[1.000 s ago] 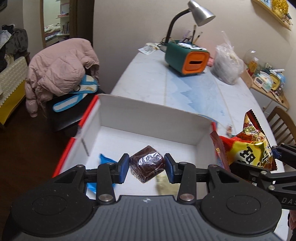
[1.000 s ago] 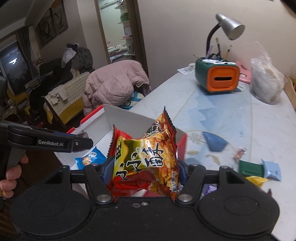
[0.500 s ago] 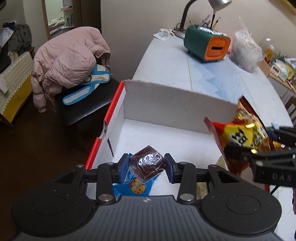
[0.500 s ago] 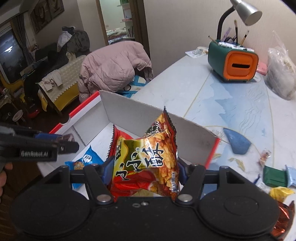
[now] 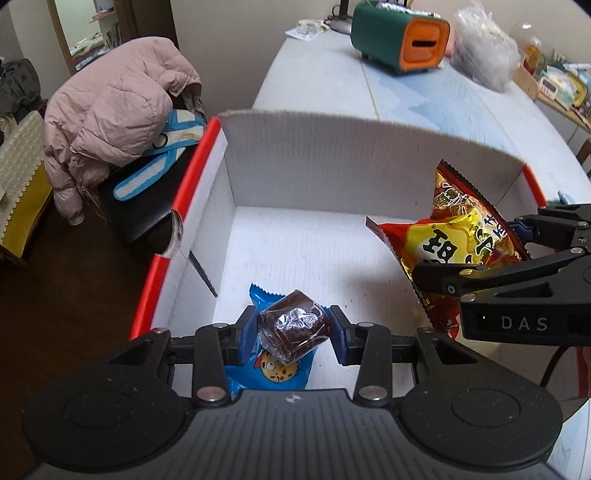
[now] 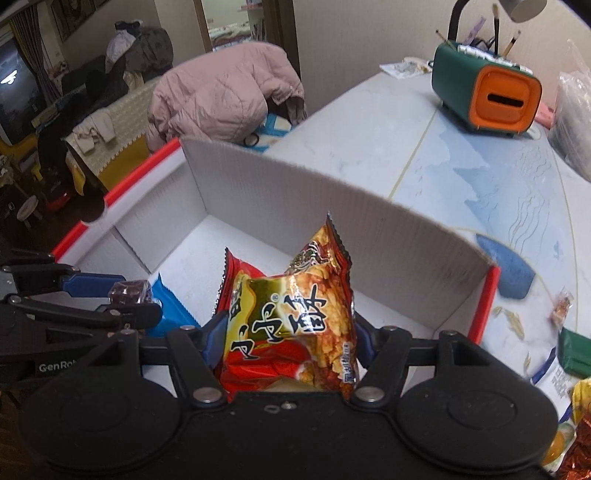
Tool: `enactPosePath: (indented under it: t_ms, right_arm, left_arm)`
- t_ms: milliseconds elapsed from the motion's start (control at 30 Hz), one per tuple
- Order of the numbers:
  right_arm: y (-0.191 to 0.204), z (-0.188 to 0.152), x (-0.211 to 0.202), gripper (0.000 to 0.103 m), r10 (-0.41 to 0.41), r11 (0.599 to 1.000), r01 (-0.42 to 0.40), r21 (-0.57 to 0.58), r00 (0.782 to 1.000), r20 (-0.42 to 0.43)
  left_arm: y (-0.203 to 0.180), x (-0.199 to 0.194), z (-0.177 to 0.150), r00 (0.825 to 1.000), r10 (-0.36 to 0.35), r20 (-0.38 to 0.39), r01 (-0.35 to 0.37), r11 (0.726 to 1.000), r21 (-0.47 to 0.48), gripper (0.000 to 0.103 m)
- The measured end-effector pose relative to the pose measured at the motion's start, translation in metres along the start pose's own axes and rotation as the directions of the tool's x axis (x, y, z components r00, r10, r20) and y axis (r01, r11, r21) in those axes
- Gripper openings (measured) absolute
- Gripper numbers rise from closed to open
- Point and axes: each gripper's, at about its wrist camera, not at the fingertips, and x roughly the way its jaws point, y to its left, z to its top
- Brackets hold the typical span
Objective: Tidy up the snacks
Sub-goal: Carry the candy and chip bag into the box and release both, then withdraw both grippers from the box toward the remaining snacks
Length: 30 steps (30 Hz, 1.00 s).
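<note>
Over the white box [image 5: 332,162], our left tongs [image 5: 293,328] clamp a soft, slippery brown cake [image 5: 291,325] at six o'clock; right tongs [image 6: 286,332] pinch the light, crushable chip bag [image 6: 291,317] mid-body.

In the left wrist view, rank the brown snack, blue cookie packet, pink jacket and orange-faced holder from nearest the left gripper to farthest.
1. Brown snack, between the left gripper's pads.
2. Blue cookie packet, just beneath, on the box floor.
3. Pink jacket, off to the left.
4. Orange-faced holder, far end of the table.
</note>
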Motion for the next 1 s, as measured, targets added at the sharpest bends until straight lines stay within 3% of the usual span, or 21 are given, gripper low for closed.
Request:
enactPosePath:
  t_ms: [433,1000]
  right_arm:
    - [0.008,-0.003,-0.002,0.076,-0.032,0.999,0.031,-0.04,0.999,-0.007]
    - [0.015,-0.018,-0.065,0.083,0.049,0.999,-0.048,-0.013,0.992,0.12]
  left_arm:
    - [-0.001,0.007,-0.003,1.0,0.01,-0.013,-0.009,1.0,0.021,0.041]
    - [-0.003,-0.049,-0.017,0.991,-0.042,0.126,0.038,0.999,0.029,0.05]
